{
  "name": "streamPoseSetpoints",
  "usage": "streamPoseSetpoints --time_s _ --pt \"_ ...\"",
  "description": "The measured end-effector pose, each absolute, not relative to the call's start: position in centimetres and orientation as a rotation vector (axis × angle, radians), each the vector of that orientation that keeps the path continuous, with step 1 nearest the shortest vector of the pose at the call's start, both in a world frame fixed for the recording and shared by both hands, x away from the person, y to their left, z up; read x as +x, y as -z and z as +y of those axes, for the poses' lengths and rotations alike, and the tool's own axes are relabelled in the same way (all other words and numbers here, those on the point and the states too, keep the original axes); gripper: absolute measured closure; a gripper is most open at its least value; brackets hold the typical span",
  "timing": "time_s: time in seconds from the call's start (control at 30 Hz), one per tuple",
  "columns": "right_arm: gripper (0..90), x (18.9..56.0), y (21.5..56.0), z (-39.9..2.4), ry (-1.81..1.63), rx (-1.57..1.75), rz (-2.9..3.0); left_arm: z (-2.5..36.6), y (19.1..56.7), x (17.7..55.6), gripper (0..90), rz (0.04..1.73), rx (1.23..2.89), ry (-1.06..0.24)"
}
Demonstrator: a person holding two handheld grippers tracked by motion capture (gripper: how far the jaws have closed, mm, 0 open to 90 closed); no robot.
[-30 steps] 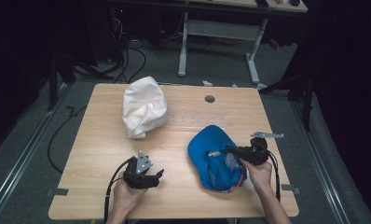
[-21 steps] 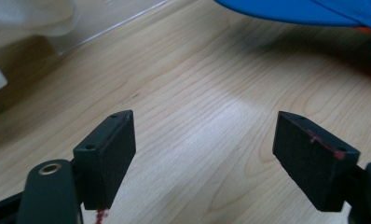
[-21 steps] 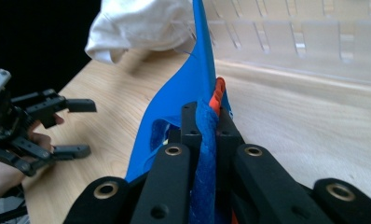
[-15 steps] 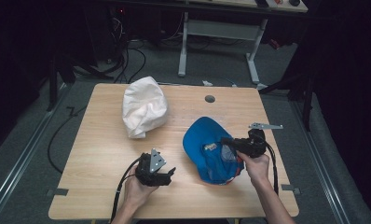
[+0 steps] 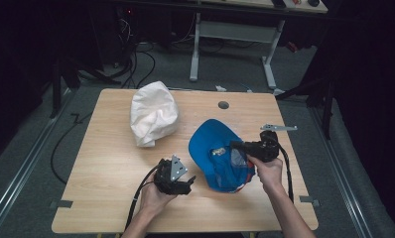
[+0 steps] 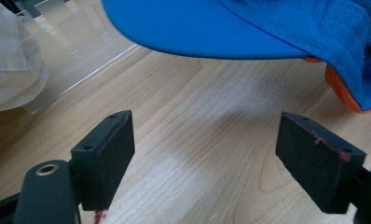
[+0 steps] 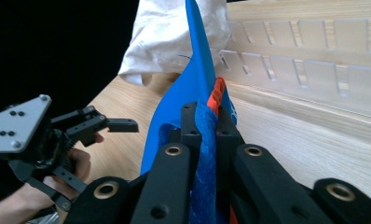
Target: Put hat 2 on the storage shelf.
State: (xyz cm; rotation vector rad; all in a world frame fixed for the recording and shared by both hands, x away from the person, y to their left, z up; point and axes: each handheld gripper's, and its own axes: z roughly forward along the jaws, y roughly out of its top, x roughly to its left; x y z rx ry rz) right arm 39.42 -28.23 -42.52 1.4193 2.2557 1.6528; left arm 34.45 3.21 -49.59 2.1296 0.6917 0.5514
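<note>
High view puts the blue cap right of centre on the tabletop, its brim pointing toward 11 o'clock and its mesh back lifted toward the person. The right tool is clamped tight on that back edge; in the right gripper view the blue mesh and an orange trim run straight up between its closed jaws, and the cap stands on edge.

The left tool sits at about 8 o'clock from the cap, near but not touching it. Its jaws stand wide, having just been opening, with nothing between them; in the left gripper view bare wood lies between the pads and the brim hangs above.

My reading: the cap is being held up by one side so the other tool can take a second hold. The next move calls for the left tool to go toward 2 o'clock and close on the brim or the near rim.

The right hand grips its tool level, pointing toward 9 o'clock; the left hand angles its tool toward 3 o'clock. A white cloth bundle lies at 10 o'clock from the cap, well apart.
</note>
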Motion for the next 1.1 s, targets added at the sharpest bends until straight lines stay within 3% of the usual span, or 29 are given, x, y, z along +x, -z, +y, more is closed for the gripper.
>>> streamPoseSetpoints --time_s 0.57,1.1 --pt "86.6 40.3 42.1 -26.3 -1.688 1.444 2.309 1.6 49.2 34.8 18.0 0.650 2.156 -0.594" --pt "86.5 40.4 43.0 -25.1 -1.571 1.438 2.419 3.2 48.9 34.6 20.4 0.699 2.083 -0.626"
